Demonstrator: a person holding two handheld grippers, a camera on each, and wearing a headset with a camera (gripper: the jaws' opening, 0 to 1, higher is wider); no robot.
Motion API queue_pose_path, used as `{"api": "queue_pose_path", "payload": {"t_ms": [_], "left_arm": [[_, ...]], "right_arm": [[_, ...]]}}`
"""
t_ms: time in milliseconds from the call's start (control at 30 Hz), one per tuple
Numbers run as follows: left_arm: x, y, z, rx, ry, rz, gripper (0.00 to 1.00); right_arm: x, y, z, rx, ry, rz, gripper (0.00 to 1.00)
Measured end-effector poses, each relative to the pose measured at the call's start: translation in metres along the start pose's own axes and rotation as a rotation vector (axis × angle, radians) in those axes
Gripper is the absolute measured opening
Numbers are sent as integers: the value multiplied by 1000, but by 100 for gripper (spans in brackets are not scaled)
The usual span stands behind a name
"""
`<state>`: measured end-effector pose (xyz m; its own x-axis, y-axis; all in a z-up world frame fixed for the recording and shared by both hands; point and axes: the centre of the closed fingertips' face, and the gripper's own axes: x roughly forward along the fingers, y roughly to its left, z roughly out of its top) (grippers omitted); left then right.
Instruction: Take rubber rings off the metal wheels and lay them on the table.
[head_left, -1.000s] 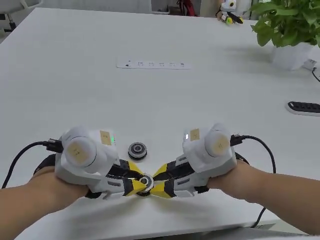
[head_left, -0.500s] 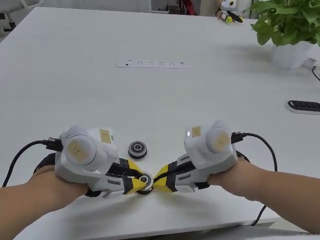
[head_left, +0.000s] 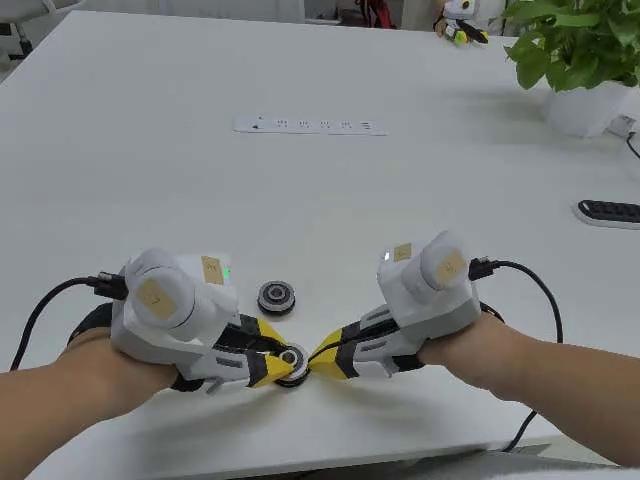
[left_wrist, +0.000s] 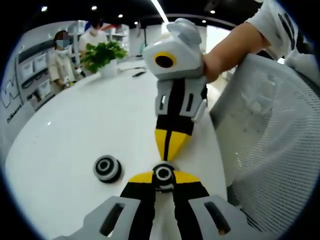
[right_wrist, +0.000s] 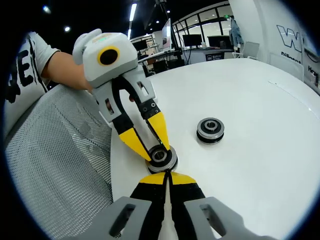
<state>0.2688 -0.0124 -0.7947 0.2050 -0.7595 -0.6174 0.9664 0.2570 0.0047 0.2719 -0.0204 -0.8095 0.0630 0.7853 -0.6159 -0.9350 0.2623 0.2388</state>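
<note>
Gripping a metal wheel (right_wrist: 161, 157) low in the middle of the left gripper view, my left claw (left_wrist: 163, 179) has both jaws closed onto its sides. My right claw (right_wrist: 167, 176) has its jaws pressed together, tips touching the wheel's rim; whether they pinch rubber I cannot tell. A second wheel (head_left: 276, 297) lies on the table (head_left: 300, 200) just above, apart from both claws.

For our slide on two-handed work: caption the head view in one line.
Left gripper clamps a black-rimmed metal wheel; shut right gripper sits at its rim, a second wheel behind.
</note>
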Motion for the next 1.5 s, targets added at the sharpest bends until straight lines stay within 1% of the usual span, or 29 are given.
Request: {"api": "queue_pose_path", "payload": {"t_ms": [100,300,400,500,533,567,600,867,967,1033,1267,1500], "left_arm": [[0,0,0,1,1,2,14],[0,0,0,2,3,5,13],[0,0,0,-2,4,8,13],[0,0,1,-7,3,17,13],[0,0,1,-6,5,20,13],[1,1,1,-7,7,23,13],[1,1,1,-8,8,27,13],[1,1,1,-14,11,33,13],[1,1,1,-16,12,34,13],[1,1,1,-13,15,36,13],[1,1,1,-21,15,35,13],[2,1,1,-18,17,34,13]], "right_arm": [[-2,0,2,31,-17,8,0],[-2,-1,2,76,-27,12,0],[-3,-3,3,168,-58,17,0],[-5,-6,6,221,-88,21,0],[-6,-6,13,260,-132,31,0],[-7,-6,15,283,-141,36,0],[-7,-7,11,252,-117,27,0],[-6,-2,14,268,-130,41,0],[-5,0,16,263,-127,44,0],[-5,1,17,245,-124,46,0],[-2,5,19,241,-125,59,0],[-3,6,19,244,-128,65,0]]}}
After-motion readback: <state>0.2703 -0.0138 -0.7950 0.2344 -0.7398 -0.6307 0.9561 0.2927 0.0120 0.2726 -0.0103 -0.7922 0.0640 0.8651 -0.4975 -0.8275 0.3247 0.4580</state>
